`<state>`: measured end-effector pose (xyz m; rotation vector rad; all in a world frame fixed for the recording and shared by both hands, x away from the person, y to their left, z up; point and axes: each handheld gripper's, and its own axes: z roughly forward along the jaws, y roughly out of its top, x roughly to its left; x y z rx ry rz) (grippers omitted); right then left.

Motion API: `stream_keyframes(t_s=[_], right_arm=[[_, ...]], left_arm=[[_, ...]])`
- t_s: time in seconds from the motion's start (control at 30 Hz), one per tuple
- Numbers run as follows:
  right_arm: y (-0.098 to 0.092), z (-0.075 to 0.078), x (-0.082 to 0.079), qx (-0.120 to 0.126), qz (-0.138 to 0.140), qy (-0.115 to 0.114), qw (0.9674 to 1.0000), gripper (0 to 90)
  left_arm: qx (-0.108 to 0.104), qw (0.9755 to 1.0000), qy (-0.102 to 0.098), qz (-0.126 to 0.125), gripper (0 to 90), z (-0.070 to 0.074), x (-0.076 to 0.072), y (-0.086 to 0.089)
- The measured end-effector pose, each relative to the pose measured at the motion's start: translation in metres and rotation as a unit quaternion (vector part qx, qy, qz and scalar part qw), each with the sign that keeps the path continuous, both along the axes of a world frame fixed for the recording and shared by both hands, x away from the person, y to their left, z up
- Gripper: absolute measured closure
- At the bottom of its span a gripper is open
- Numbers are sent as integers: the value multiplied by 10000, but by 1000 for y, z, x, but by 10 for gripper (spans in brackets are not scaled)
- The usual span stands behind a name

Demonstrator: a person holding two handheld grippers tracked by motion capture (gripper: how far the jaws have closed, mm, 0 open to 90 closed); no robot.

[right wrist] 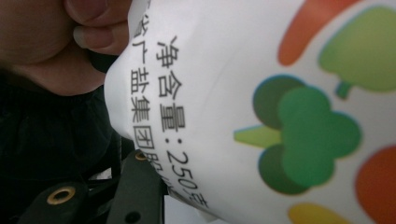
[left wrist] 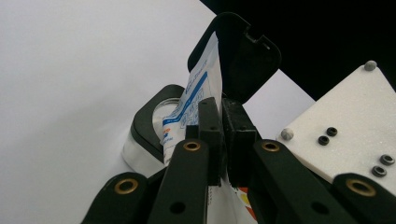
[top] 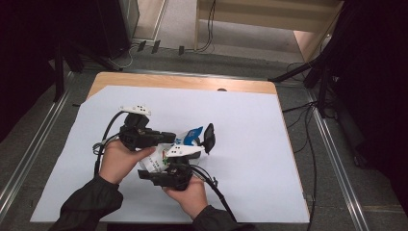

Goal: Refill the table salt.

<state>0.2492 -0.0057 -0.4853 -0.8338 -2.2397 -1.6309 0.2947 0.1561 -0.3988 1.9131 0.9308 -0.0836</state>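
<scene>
A white salt bag (top: pixel 155 164) with blue print and vegetable pictures is held up over the white sheet between my two grippers. My left gripper (top: pixel 172 138) is shut on the bag's top edge (left wrist: pixel 198 93), pads (left wrist: pixel 210 126) pinched together on it. That edge leans into a clear container (left wrist: pixel 147 126) with a black rim, whose black lid (top: pixel 209 137) stands open behind it (left wrist: pixel 243 51). My right gripper (top: pixel 146 174) grips the bag's lower body from the near side. In the right gripper view the bag (right wrist: pixel 261 116) sits very close, against one black finger (right wrist: pixel 135 186).
A white paper sheet (top: pixel 250 159) covers most of the wooden table (top: pixel 192 82). Cables trail from both grippers toward the near edge. Black stands and floor cables (top: pixel 308 110) flank the table. A hand (right wrist: pixel 51 42) shows at the upper left of the right gripper view.
</scene>
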Motion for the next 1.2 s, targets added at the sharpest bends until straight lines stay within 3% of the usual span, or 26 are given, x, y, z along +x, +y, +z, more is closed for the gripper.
stream_keyframes(t_s=[1.2], right_arm=[[-1, 1, 0, -9, -26, -21, 10000, 630]], left_arm=[[13, 10000, -39, -22, 881, 1, -1, -1]])
